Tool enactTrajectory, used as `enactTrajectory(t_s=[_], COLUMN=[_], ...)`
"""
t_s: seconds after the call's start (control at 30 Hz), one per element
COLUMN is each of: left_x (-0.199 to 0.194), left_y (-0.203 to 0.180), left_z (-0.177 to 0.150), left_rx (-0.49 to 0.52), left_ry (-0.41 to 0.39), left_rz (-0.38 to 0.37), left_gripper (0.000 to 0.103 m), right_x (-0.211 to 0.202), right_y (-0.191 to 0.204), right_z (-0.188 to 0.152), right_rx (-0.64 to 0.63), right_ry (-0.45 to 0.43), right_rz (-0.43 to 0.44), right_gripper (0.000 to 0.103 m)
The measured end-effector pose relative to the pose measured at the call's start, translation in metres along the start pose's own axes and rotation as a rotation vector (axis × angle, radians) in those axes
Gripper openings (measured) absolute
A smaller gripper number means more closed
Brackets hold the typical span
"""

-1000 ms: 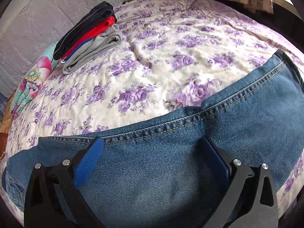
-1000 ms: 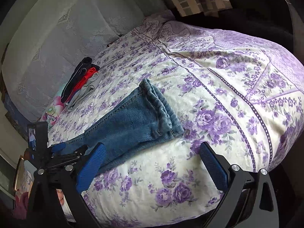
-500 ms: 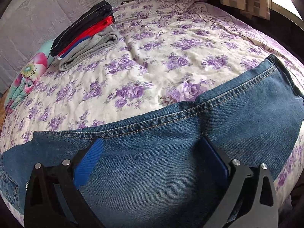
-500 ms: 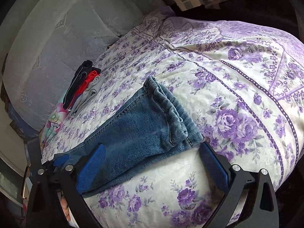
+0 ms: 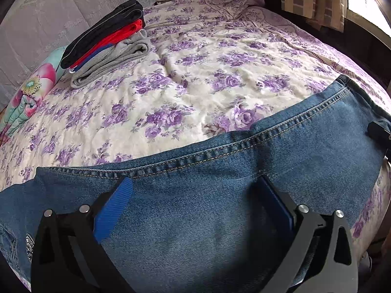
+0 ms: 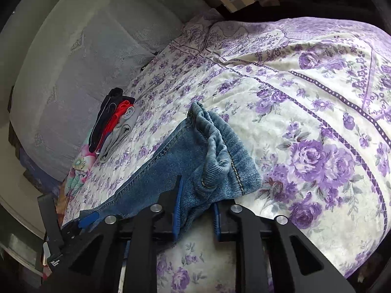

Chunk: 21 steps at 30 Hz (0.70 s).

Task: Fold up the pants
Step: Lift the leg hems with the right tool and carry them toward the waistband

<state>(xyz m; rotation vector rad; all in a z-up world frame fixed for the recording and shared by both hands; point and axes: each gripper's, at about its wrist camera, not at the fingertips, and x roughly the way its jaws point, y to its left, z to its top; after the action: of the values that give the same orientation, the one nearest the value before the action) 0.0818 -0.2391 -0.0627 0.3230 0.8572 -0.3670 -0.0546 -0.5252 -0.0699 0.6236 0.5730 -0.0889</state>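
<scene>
Denim first: the jeans point(image 5: 220, 219) lie flat along the near edge of the bed point(image 5: 195, 85), their long axis running from the waist end on your left side out to the hem point(image 6: 220, 156) on your right. Your right gripper point(image 6: 195, 210) is at that hem, and its fingers point(image 6: 177, 210) are closing with the near corner of the hem between the blue pads; the cloth is bunching there, and the pads look to be pinching it already. Your left gripper point(image 5: 195, 210) sits low over the broad part of the trouser leg, its fingers point(image 5: 113, 210) wide apart with denim spread between them and under them, gripping nothing. Whether the tips rest on the cloth you cannot tell from here.

So the move to come turns on this: the hem lies straight ahead of your right fingers, and the fold has to travel along the jeans' length, from the hem back toward the waist end where your left hand is. Your right hand is the nearer one to the hem and probably the one to carry it; the left is placed to hold the middle down.

Beyond the jeans, toward the head of the bed, a stack of folded clothes point(image 5: 105, 41) lies well apart from them, beside a flowered pillow point(image 5: 29, 92).
</scene>
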Motion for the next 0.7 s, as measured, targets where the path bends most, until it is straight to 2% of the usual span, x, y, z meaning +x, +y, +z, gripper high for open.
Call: enactTrajectory(t_s=[0.13,0.27,0.37,0.47,0.57,0.7], left_x=[-0.006,-0.028,-0.049,-0.055,-0.061,-0.074], left_y=[0.004,0.023,0.052,0.076,0.093,0.135], left_z=[0.000,-0.006,-0.013,-0.019,-0.029,-0.048], left_rx=[-0.004,-0.022,-0.071,-0.116,-0.151,-0.274], left_ry=[-0.002,-0.041,-0.075,-0.052,-0.052,-0.071], left_rz=[-0.012,0.009,0.035,0.034,0.053,0.072], left_gripper=[0.098,0.098,0.098,0.098,0.098,0.098], right_x=[-0.018,-0.027,-0.032,-0.032,-0.032,-0.017], right_y=[0.057,0.106,0.145,0.184,0.222,0.267], right_z=[0.001,0.003,-0.002,-0.005,-0.015,-0.044], right_rx=[-0.284,-0.463,-0.585,-0.671,-0.748,-0.893], right_ry=[-0.098,-0.160,-0.206,-0.222,-0.219,-0.187], right_rz=[-0.121,-0.128,-0.101,-0.042,0.029,0.085], right_gripper=[0.017,0.017,0.017,0.017,0.017,0.017])
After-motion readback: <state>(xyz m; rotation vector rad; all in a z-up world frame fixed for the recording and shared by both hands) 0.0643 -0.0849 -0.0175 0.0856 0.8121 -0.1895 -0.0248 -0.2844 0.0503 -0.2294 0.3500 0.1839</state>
